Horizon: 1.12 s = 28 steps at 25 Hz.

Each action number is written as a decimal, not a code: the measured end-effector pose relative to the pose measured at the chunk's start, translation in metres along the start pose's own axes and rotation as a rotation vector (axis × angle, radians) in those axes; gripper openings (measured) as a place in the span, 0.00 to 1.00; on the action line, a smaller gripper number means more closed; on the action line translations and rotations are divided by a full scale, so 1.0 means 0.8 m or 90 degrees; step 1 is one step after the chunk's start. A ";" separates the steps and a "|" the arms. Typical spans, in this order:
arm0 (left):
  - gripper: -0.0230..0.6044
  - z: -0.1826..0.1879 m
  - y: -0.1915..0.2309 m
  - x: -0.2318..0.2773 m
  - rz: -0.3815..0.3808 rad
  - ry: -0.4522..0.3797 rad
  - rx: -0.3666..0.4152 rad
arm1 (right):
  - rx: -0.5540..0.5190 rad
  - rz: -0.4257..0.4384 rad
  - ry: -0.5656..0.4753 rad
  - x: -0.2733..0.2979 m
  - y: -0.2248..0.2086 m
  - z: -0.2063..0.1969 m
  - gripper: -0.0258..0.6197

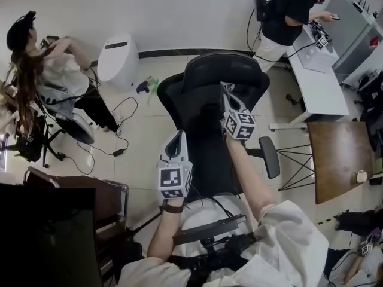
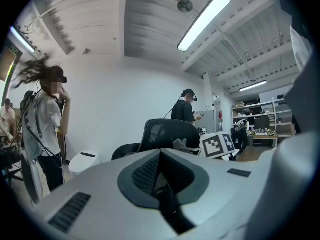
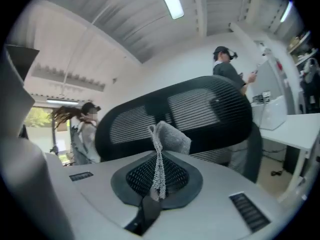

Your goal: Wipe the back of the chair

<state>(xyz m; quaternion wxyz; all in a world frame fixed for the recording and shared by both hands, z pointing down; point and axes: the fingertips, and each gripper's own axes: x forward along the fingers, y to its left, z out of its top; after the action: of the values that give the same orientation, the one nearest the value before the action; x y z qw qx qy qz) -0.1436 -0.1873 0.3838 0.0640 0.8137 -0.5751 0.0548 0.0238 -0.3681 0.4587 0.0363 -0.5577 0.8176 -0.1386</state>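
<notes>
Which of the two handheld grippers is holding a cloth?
The right gripper, by the chair back: a grey cloth is pinched in its jaws. The left gripper is shut on nothing.

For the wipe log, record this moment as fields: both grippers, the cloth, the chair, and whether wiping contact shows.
Right gripper: shut on grey cloth
Left gripper: shut, nothing between its jaws
Chair: black mesh office chair, its backrest straight ahead of the cloth
Contact: cannot tell whether the cloth touches the backrest
Bystanders: person at a white desk; another person at far left
</notes>
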 end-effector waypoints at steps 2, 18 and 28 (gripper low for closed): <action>0.09 -0.003 -0.006 0.002 -0.003 0.002 -0.003 | 0.029 -0.096 -0.025 -0.030 -0.085 0.012 0.06; 0.09 -0.014 -0.038 0.018 -0.061 0.026 0.062 | -0.040 0.206 0.169 0.101 0.176 -0.149 0.06; 0.09 -0.047 -0.058 0.033 -0.093 0.049 0.039 | 0.065 -0.167 0.096 0.016 -0.158 -0.105 0.06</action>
<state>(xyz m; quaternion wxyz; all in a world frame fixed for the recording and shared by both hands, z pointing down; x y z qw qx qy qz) -0.0917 -0.1906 0.4231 0.0646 0.8523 -0.5095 0.0990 0.1148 -0.4073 0.5743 -0.0152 -0.6451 0.7301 -0.2249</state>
